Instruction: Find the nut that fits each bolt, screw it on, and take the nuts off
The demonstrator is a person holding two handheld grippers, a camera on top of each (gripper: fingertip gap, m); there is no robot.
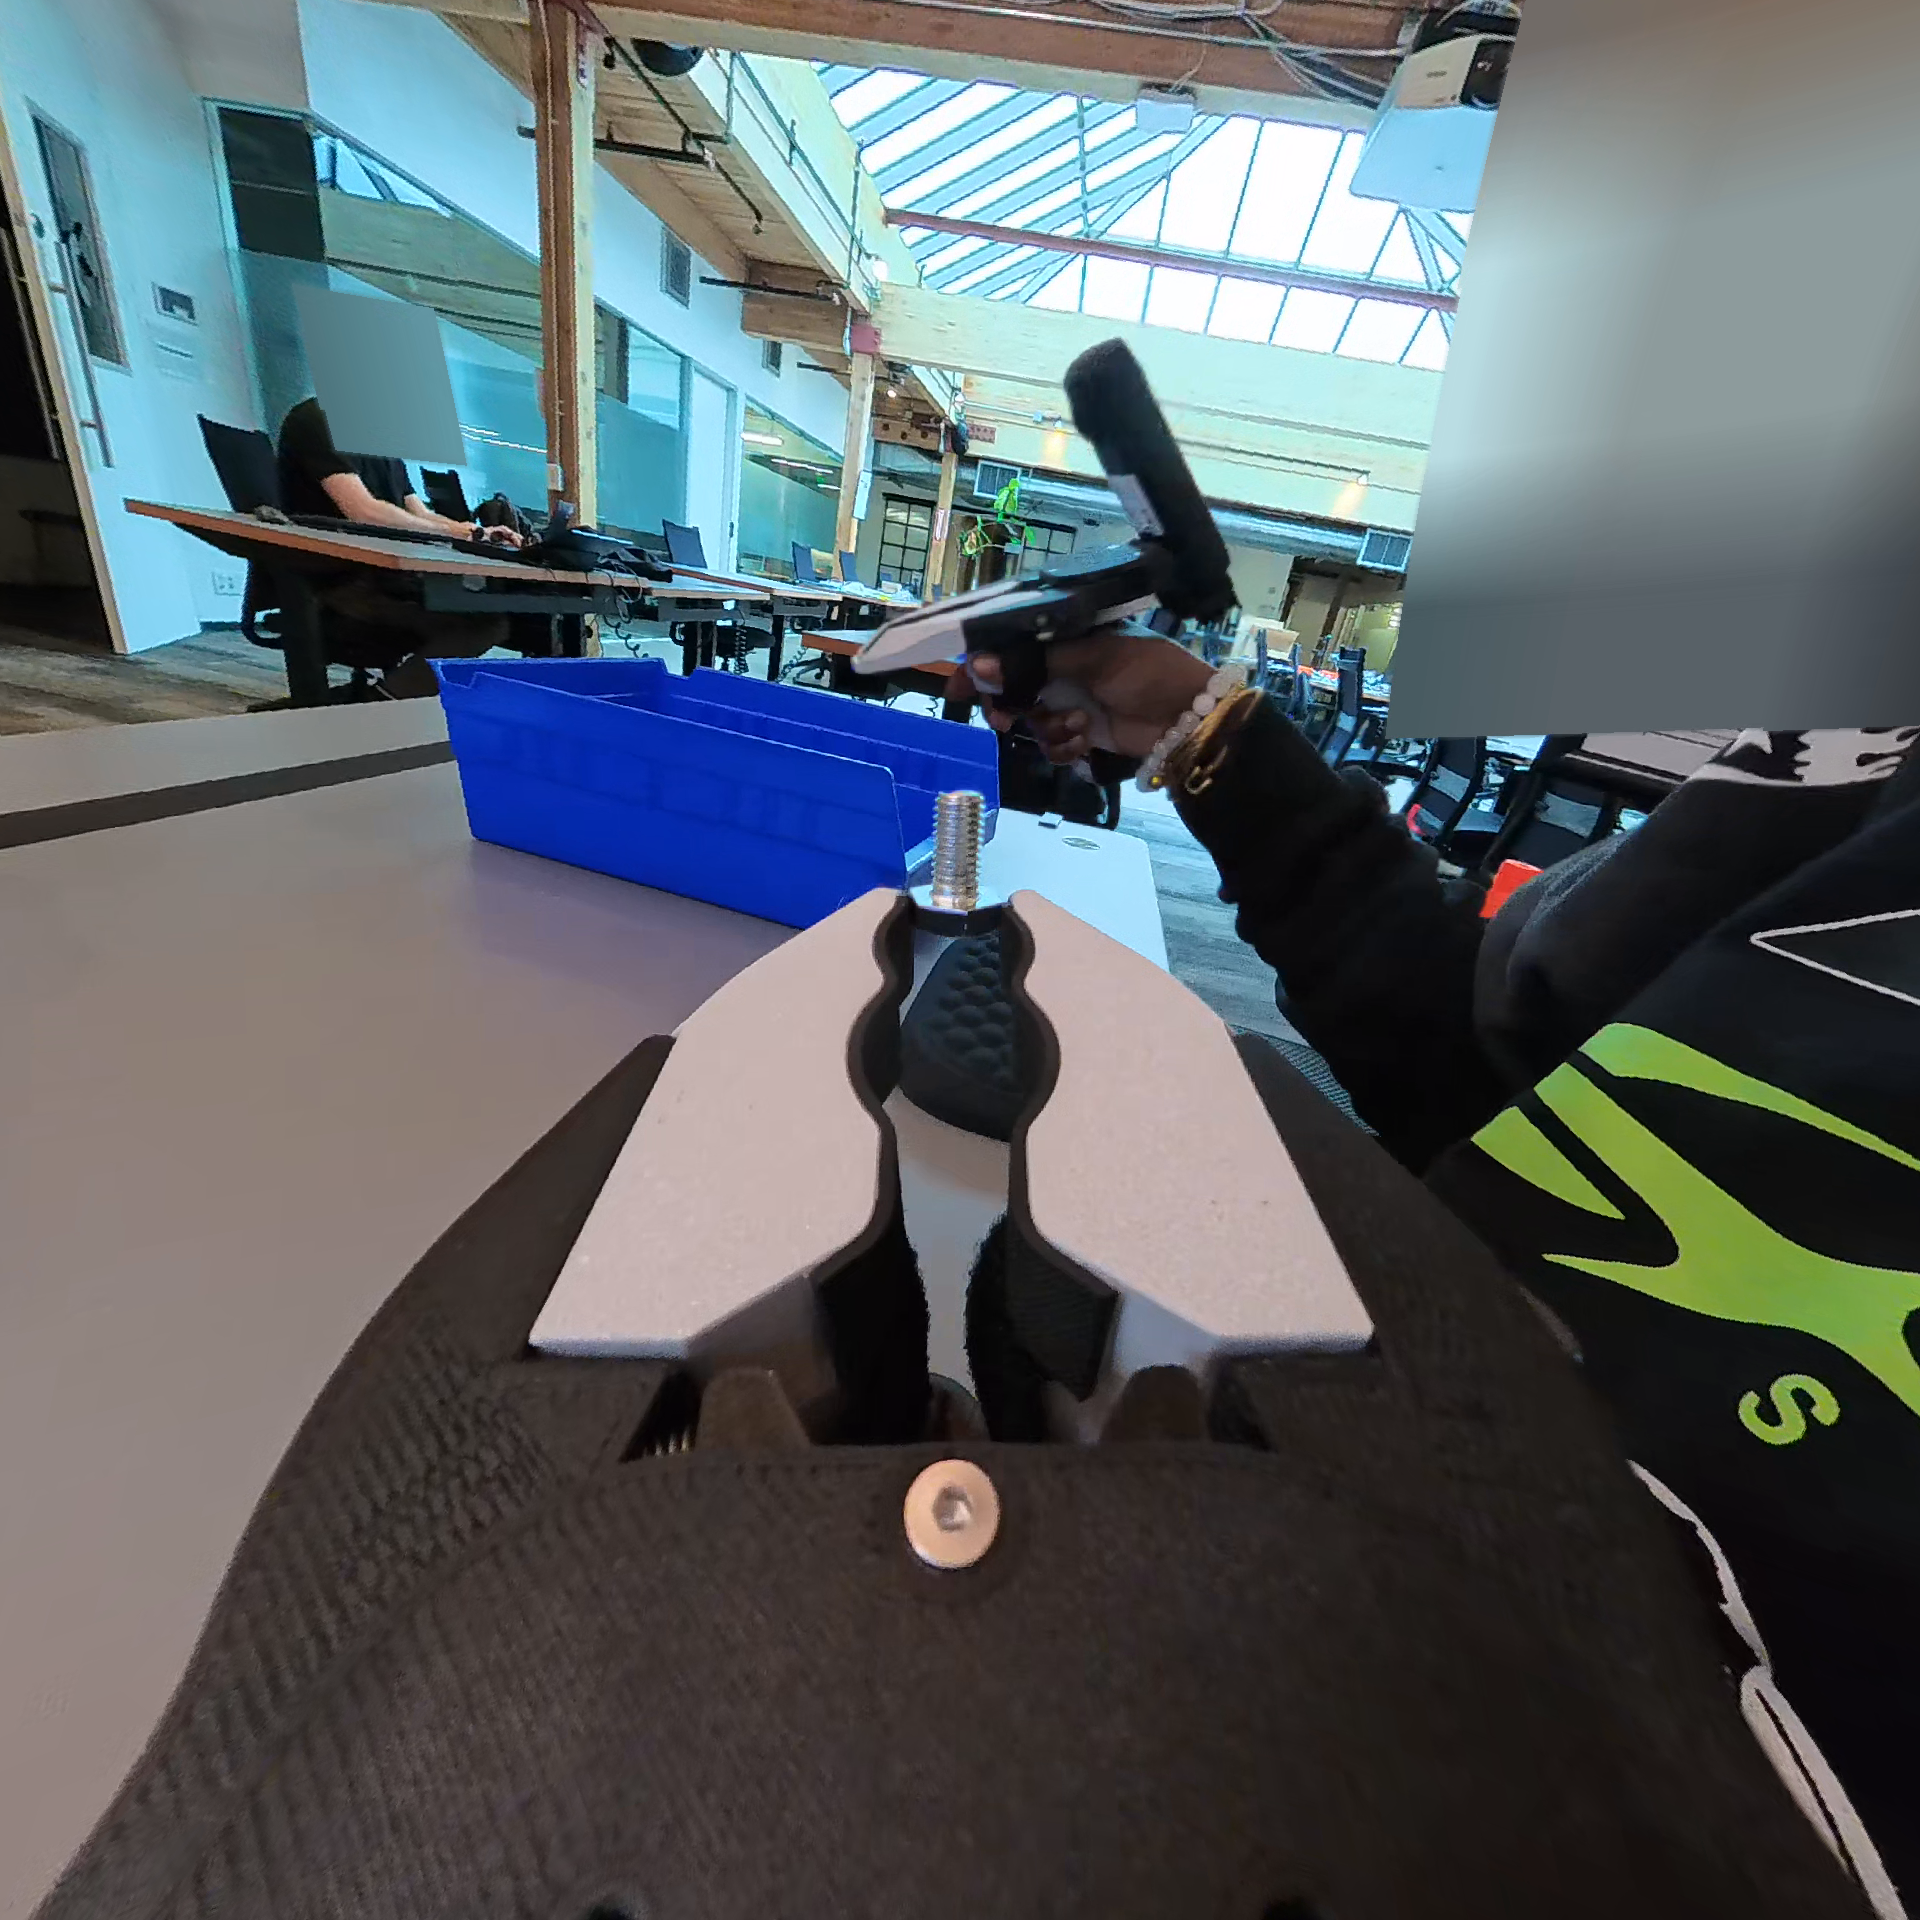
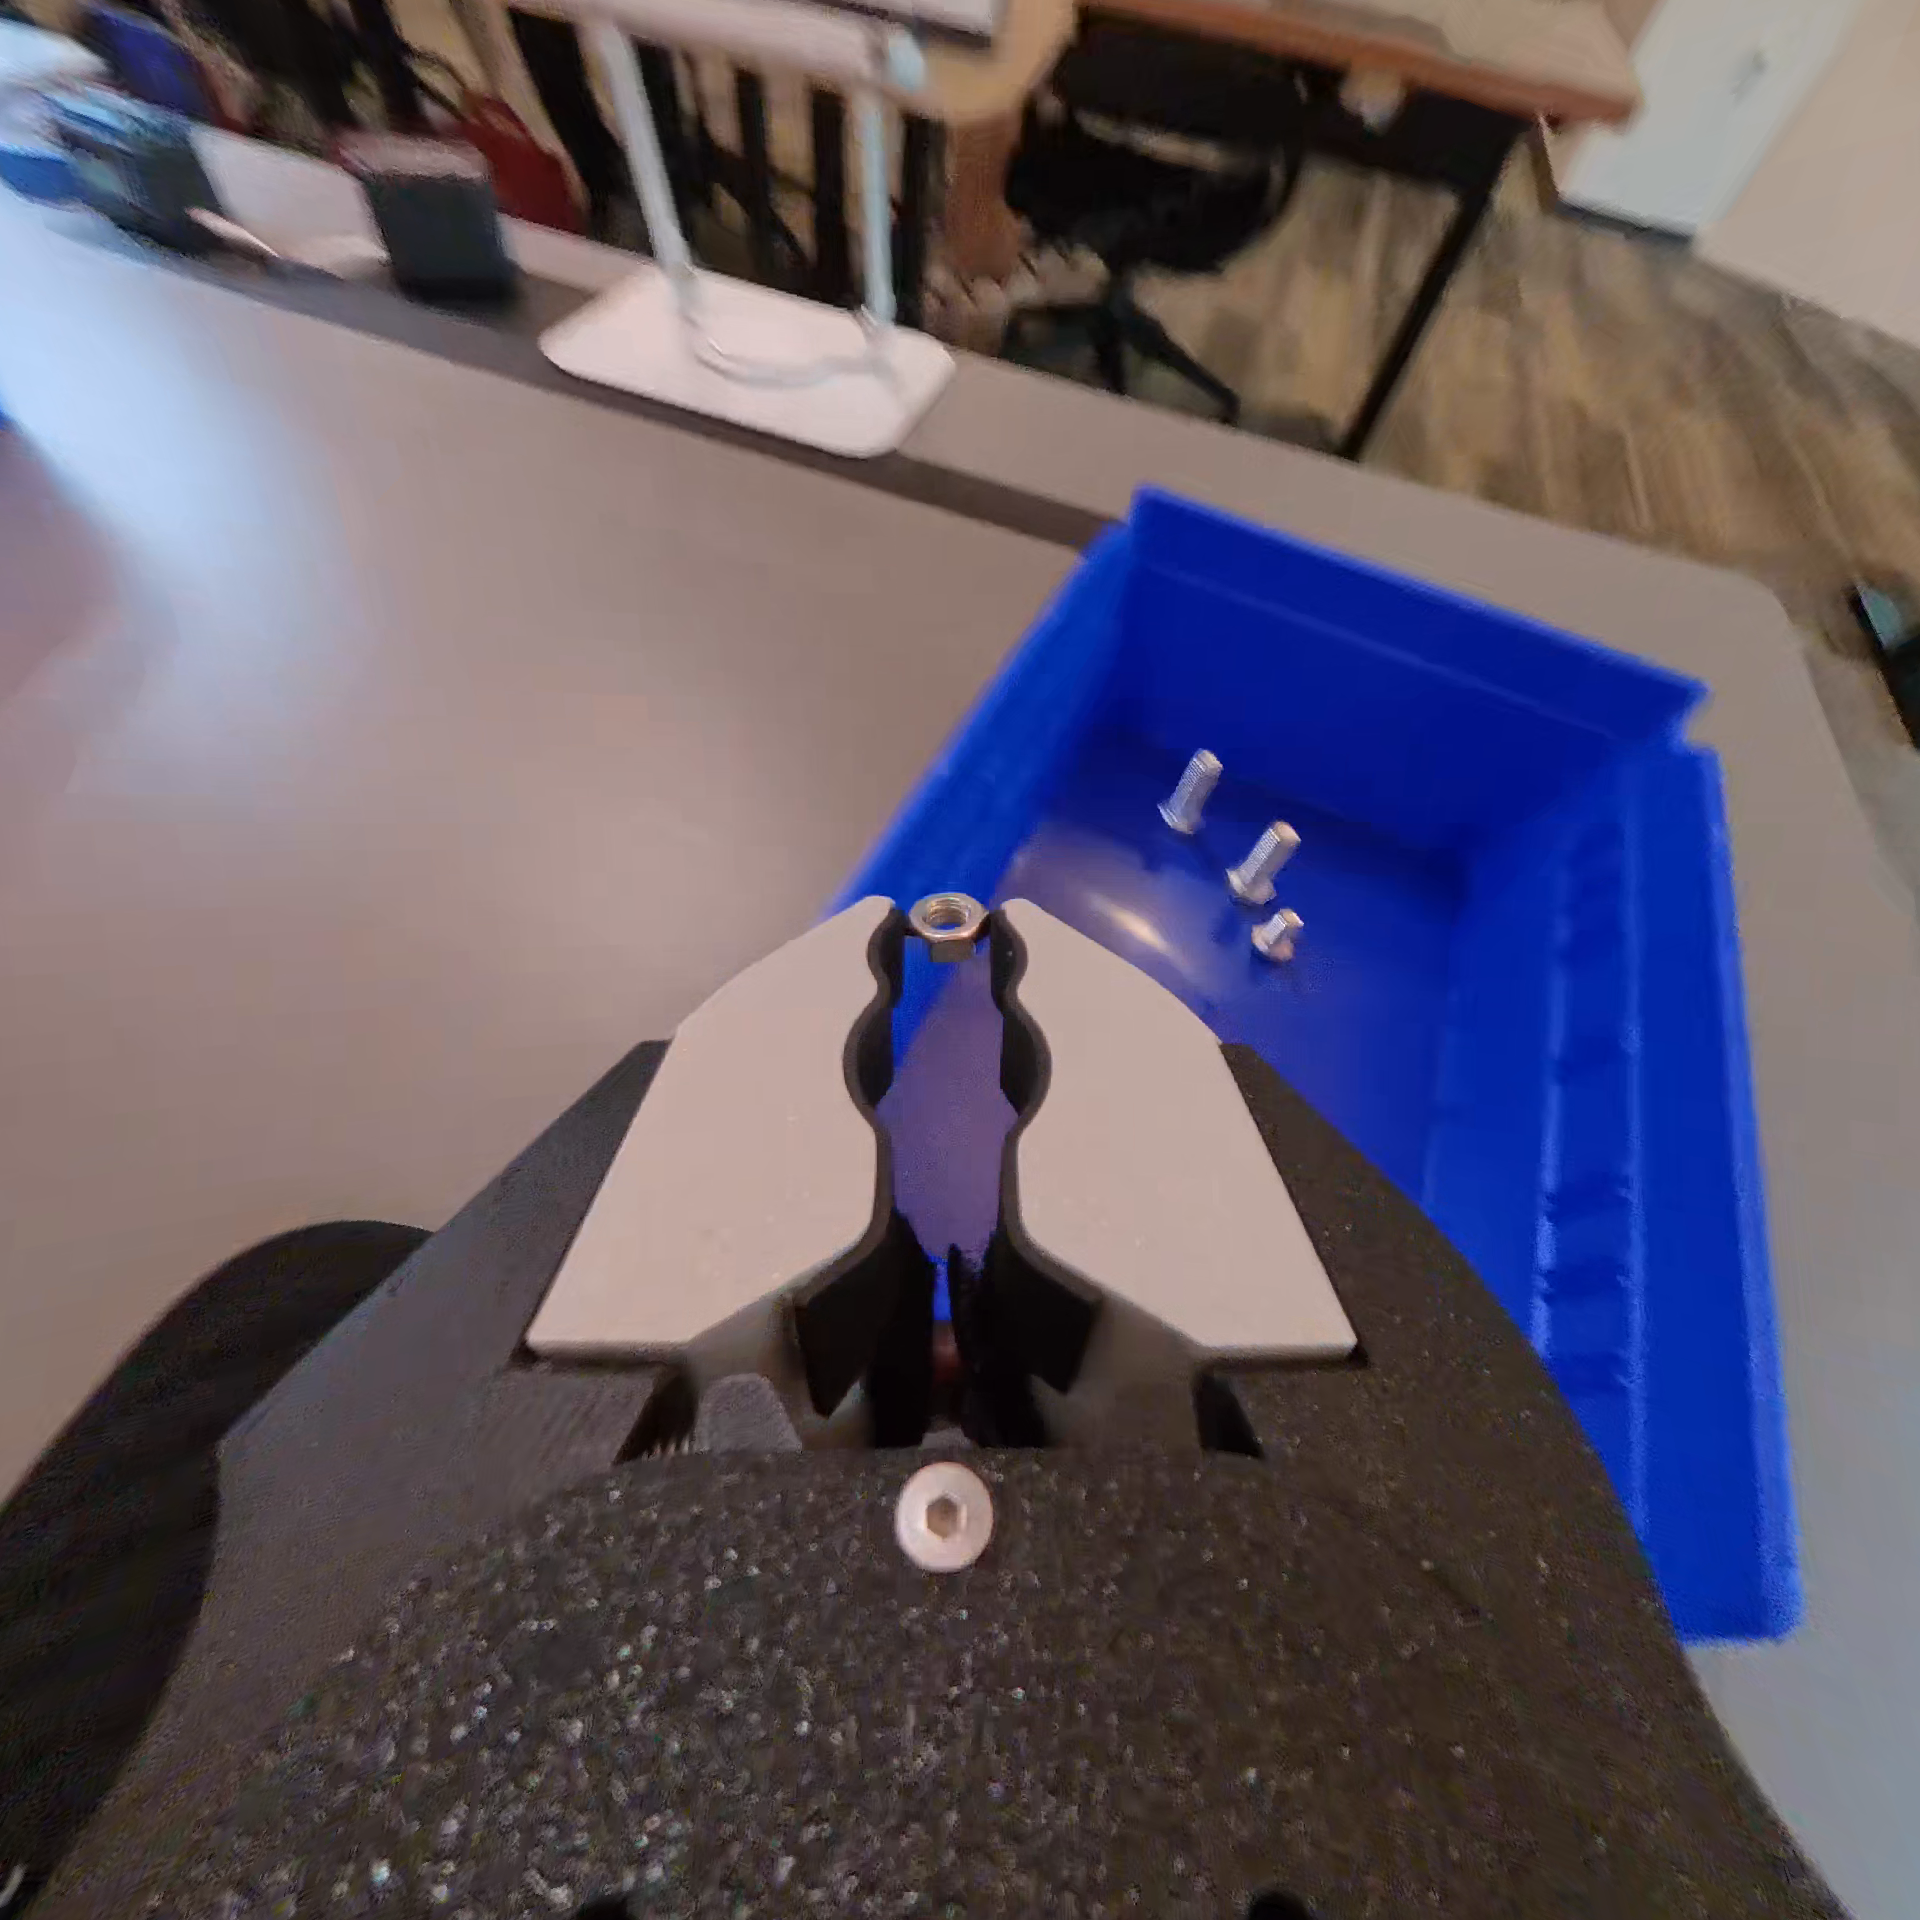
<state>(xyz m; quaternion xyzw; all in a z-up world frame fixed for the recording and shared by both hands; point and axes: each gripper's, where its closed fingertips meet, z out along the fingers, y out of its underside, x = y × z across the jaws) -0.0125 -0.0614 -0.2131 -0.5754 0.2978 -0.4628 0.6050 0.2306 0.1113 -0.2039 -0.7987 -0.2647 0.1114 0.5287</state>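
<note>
My left gripper [image 1: 956, 909] is shut on the head of a silver bolt [image 1: 958, 847], whose threaded shank stands upright above the fingertips. My right gripper [image 2: 943, 928] is shut on a small silver hex nut [image 2: 941, 924], held above the near left corner of the blue bin [image 2: 1621, 1143]. Three more bolts [image 2: 1257, 860] lie on the bin's floor. In the left wrist view the right gripper [image 1: 894, 646] shows farther off, held up in a hand above the blue bin [image 1: 665, 790]. The nut is too small to see there.
The grey table [image 1: 260, 1039] carries the bin. A white lamp base [image 2: 748, 358] stands at the table's far edge, with a dark box [image 2: 442, 234] beside it. A person sits at a desk [image 1: 343, 540] in the background. A black and green sleeve [image 1: 1714, 1195] fills the right. Across from one pair of fingers to the other is roughly 30 centimetres.
</note>
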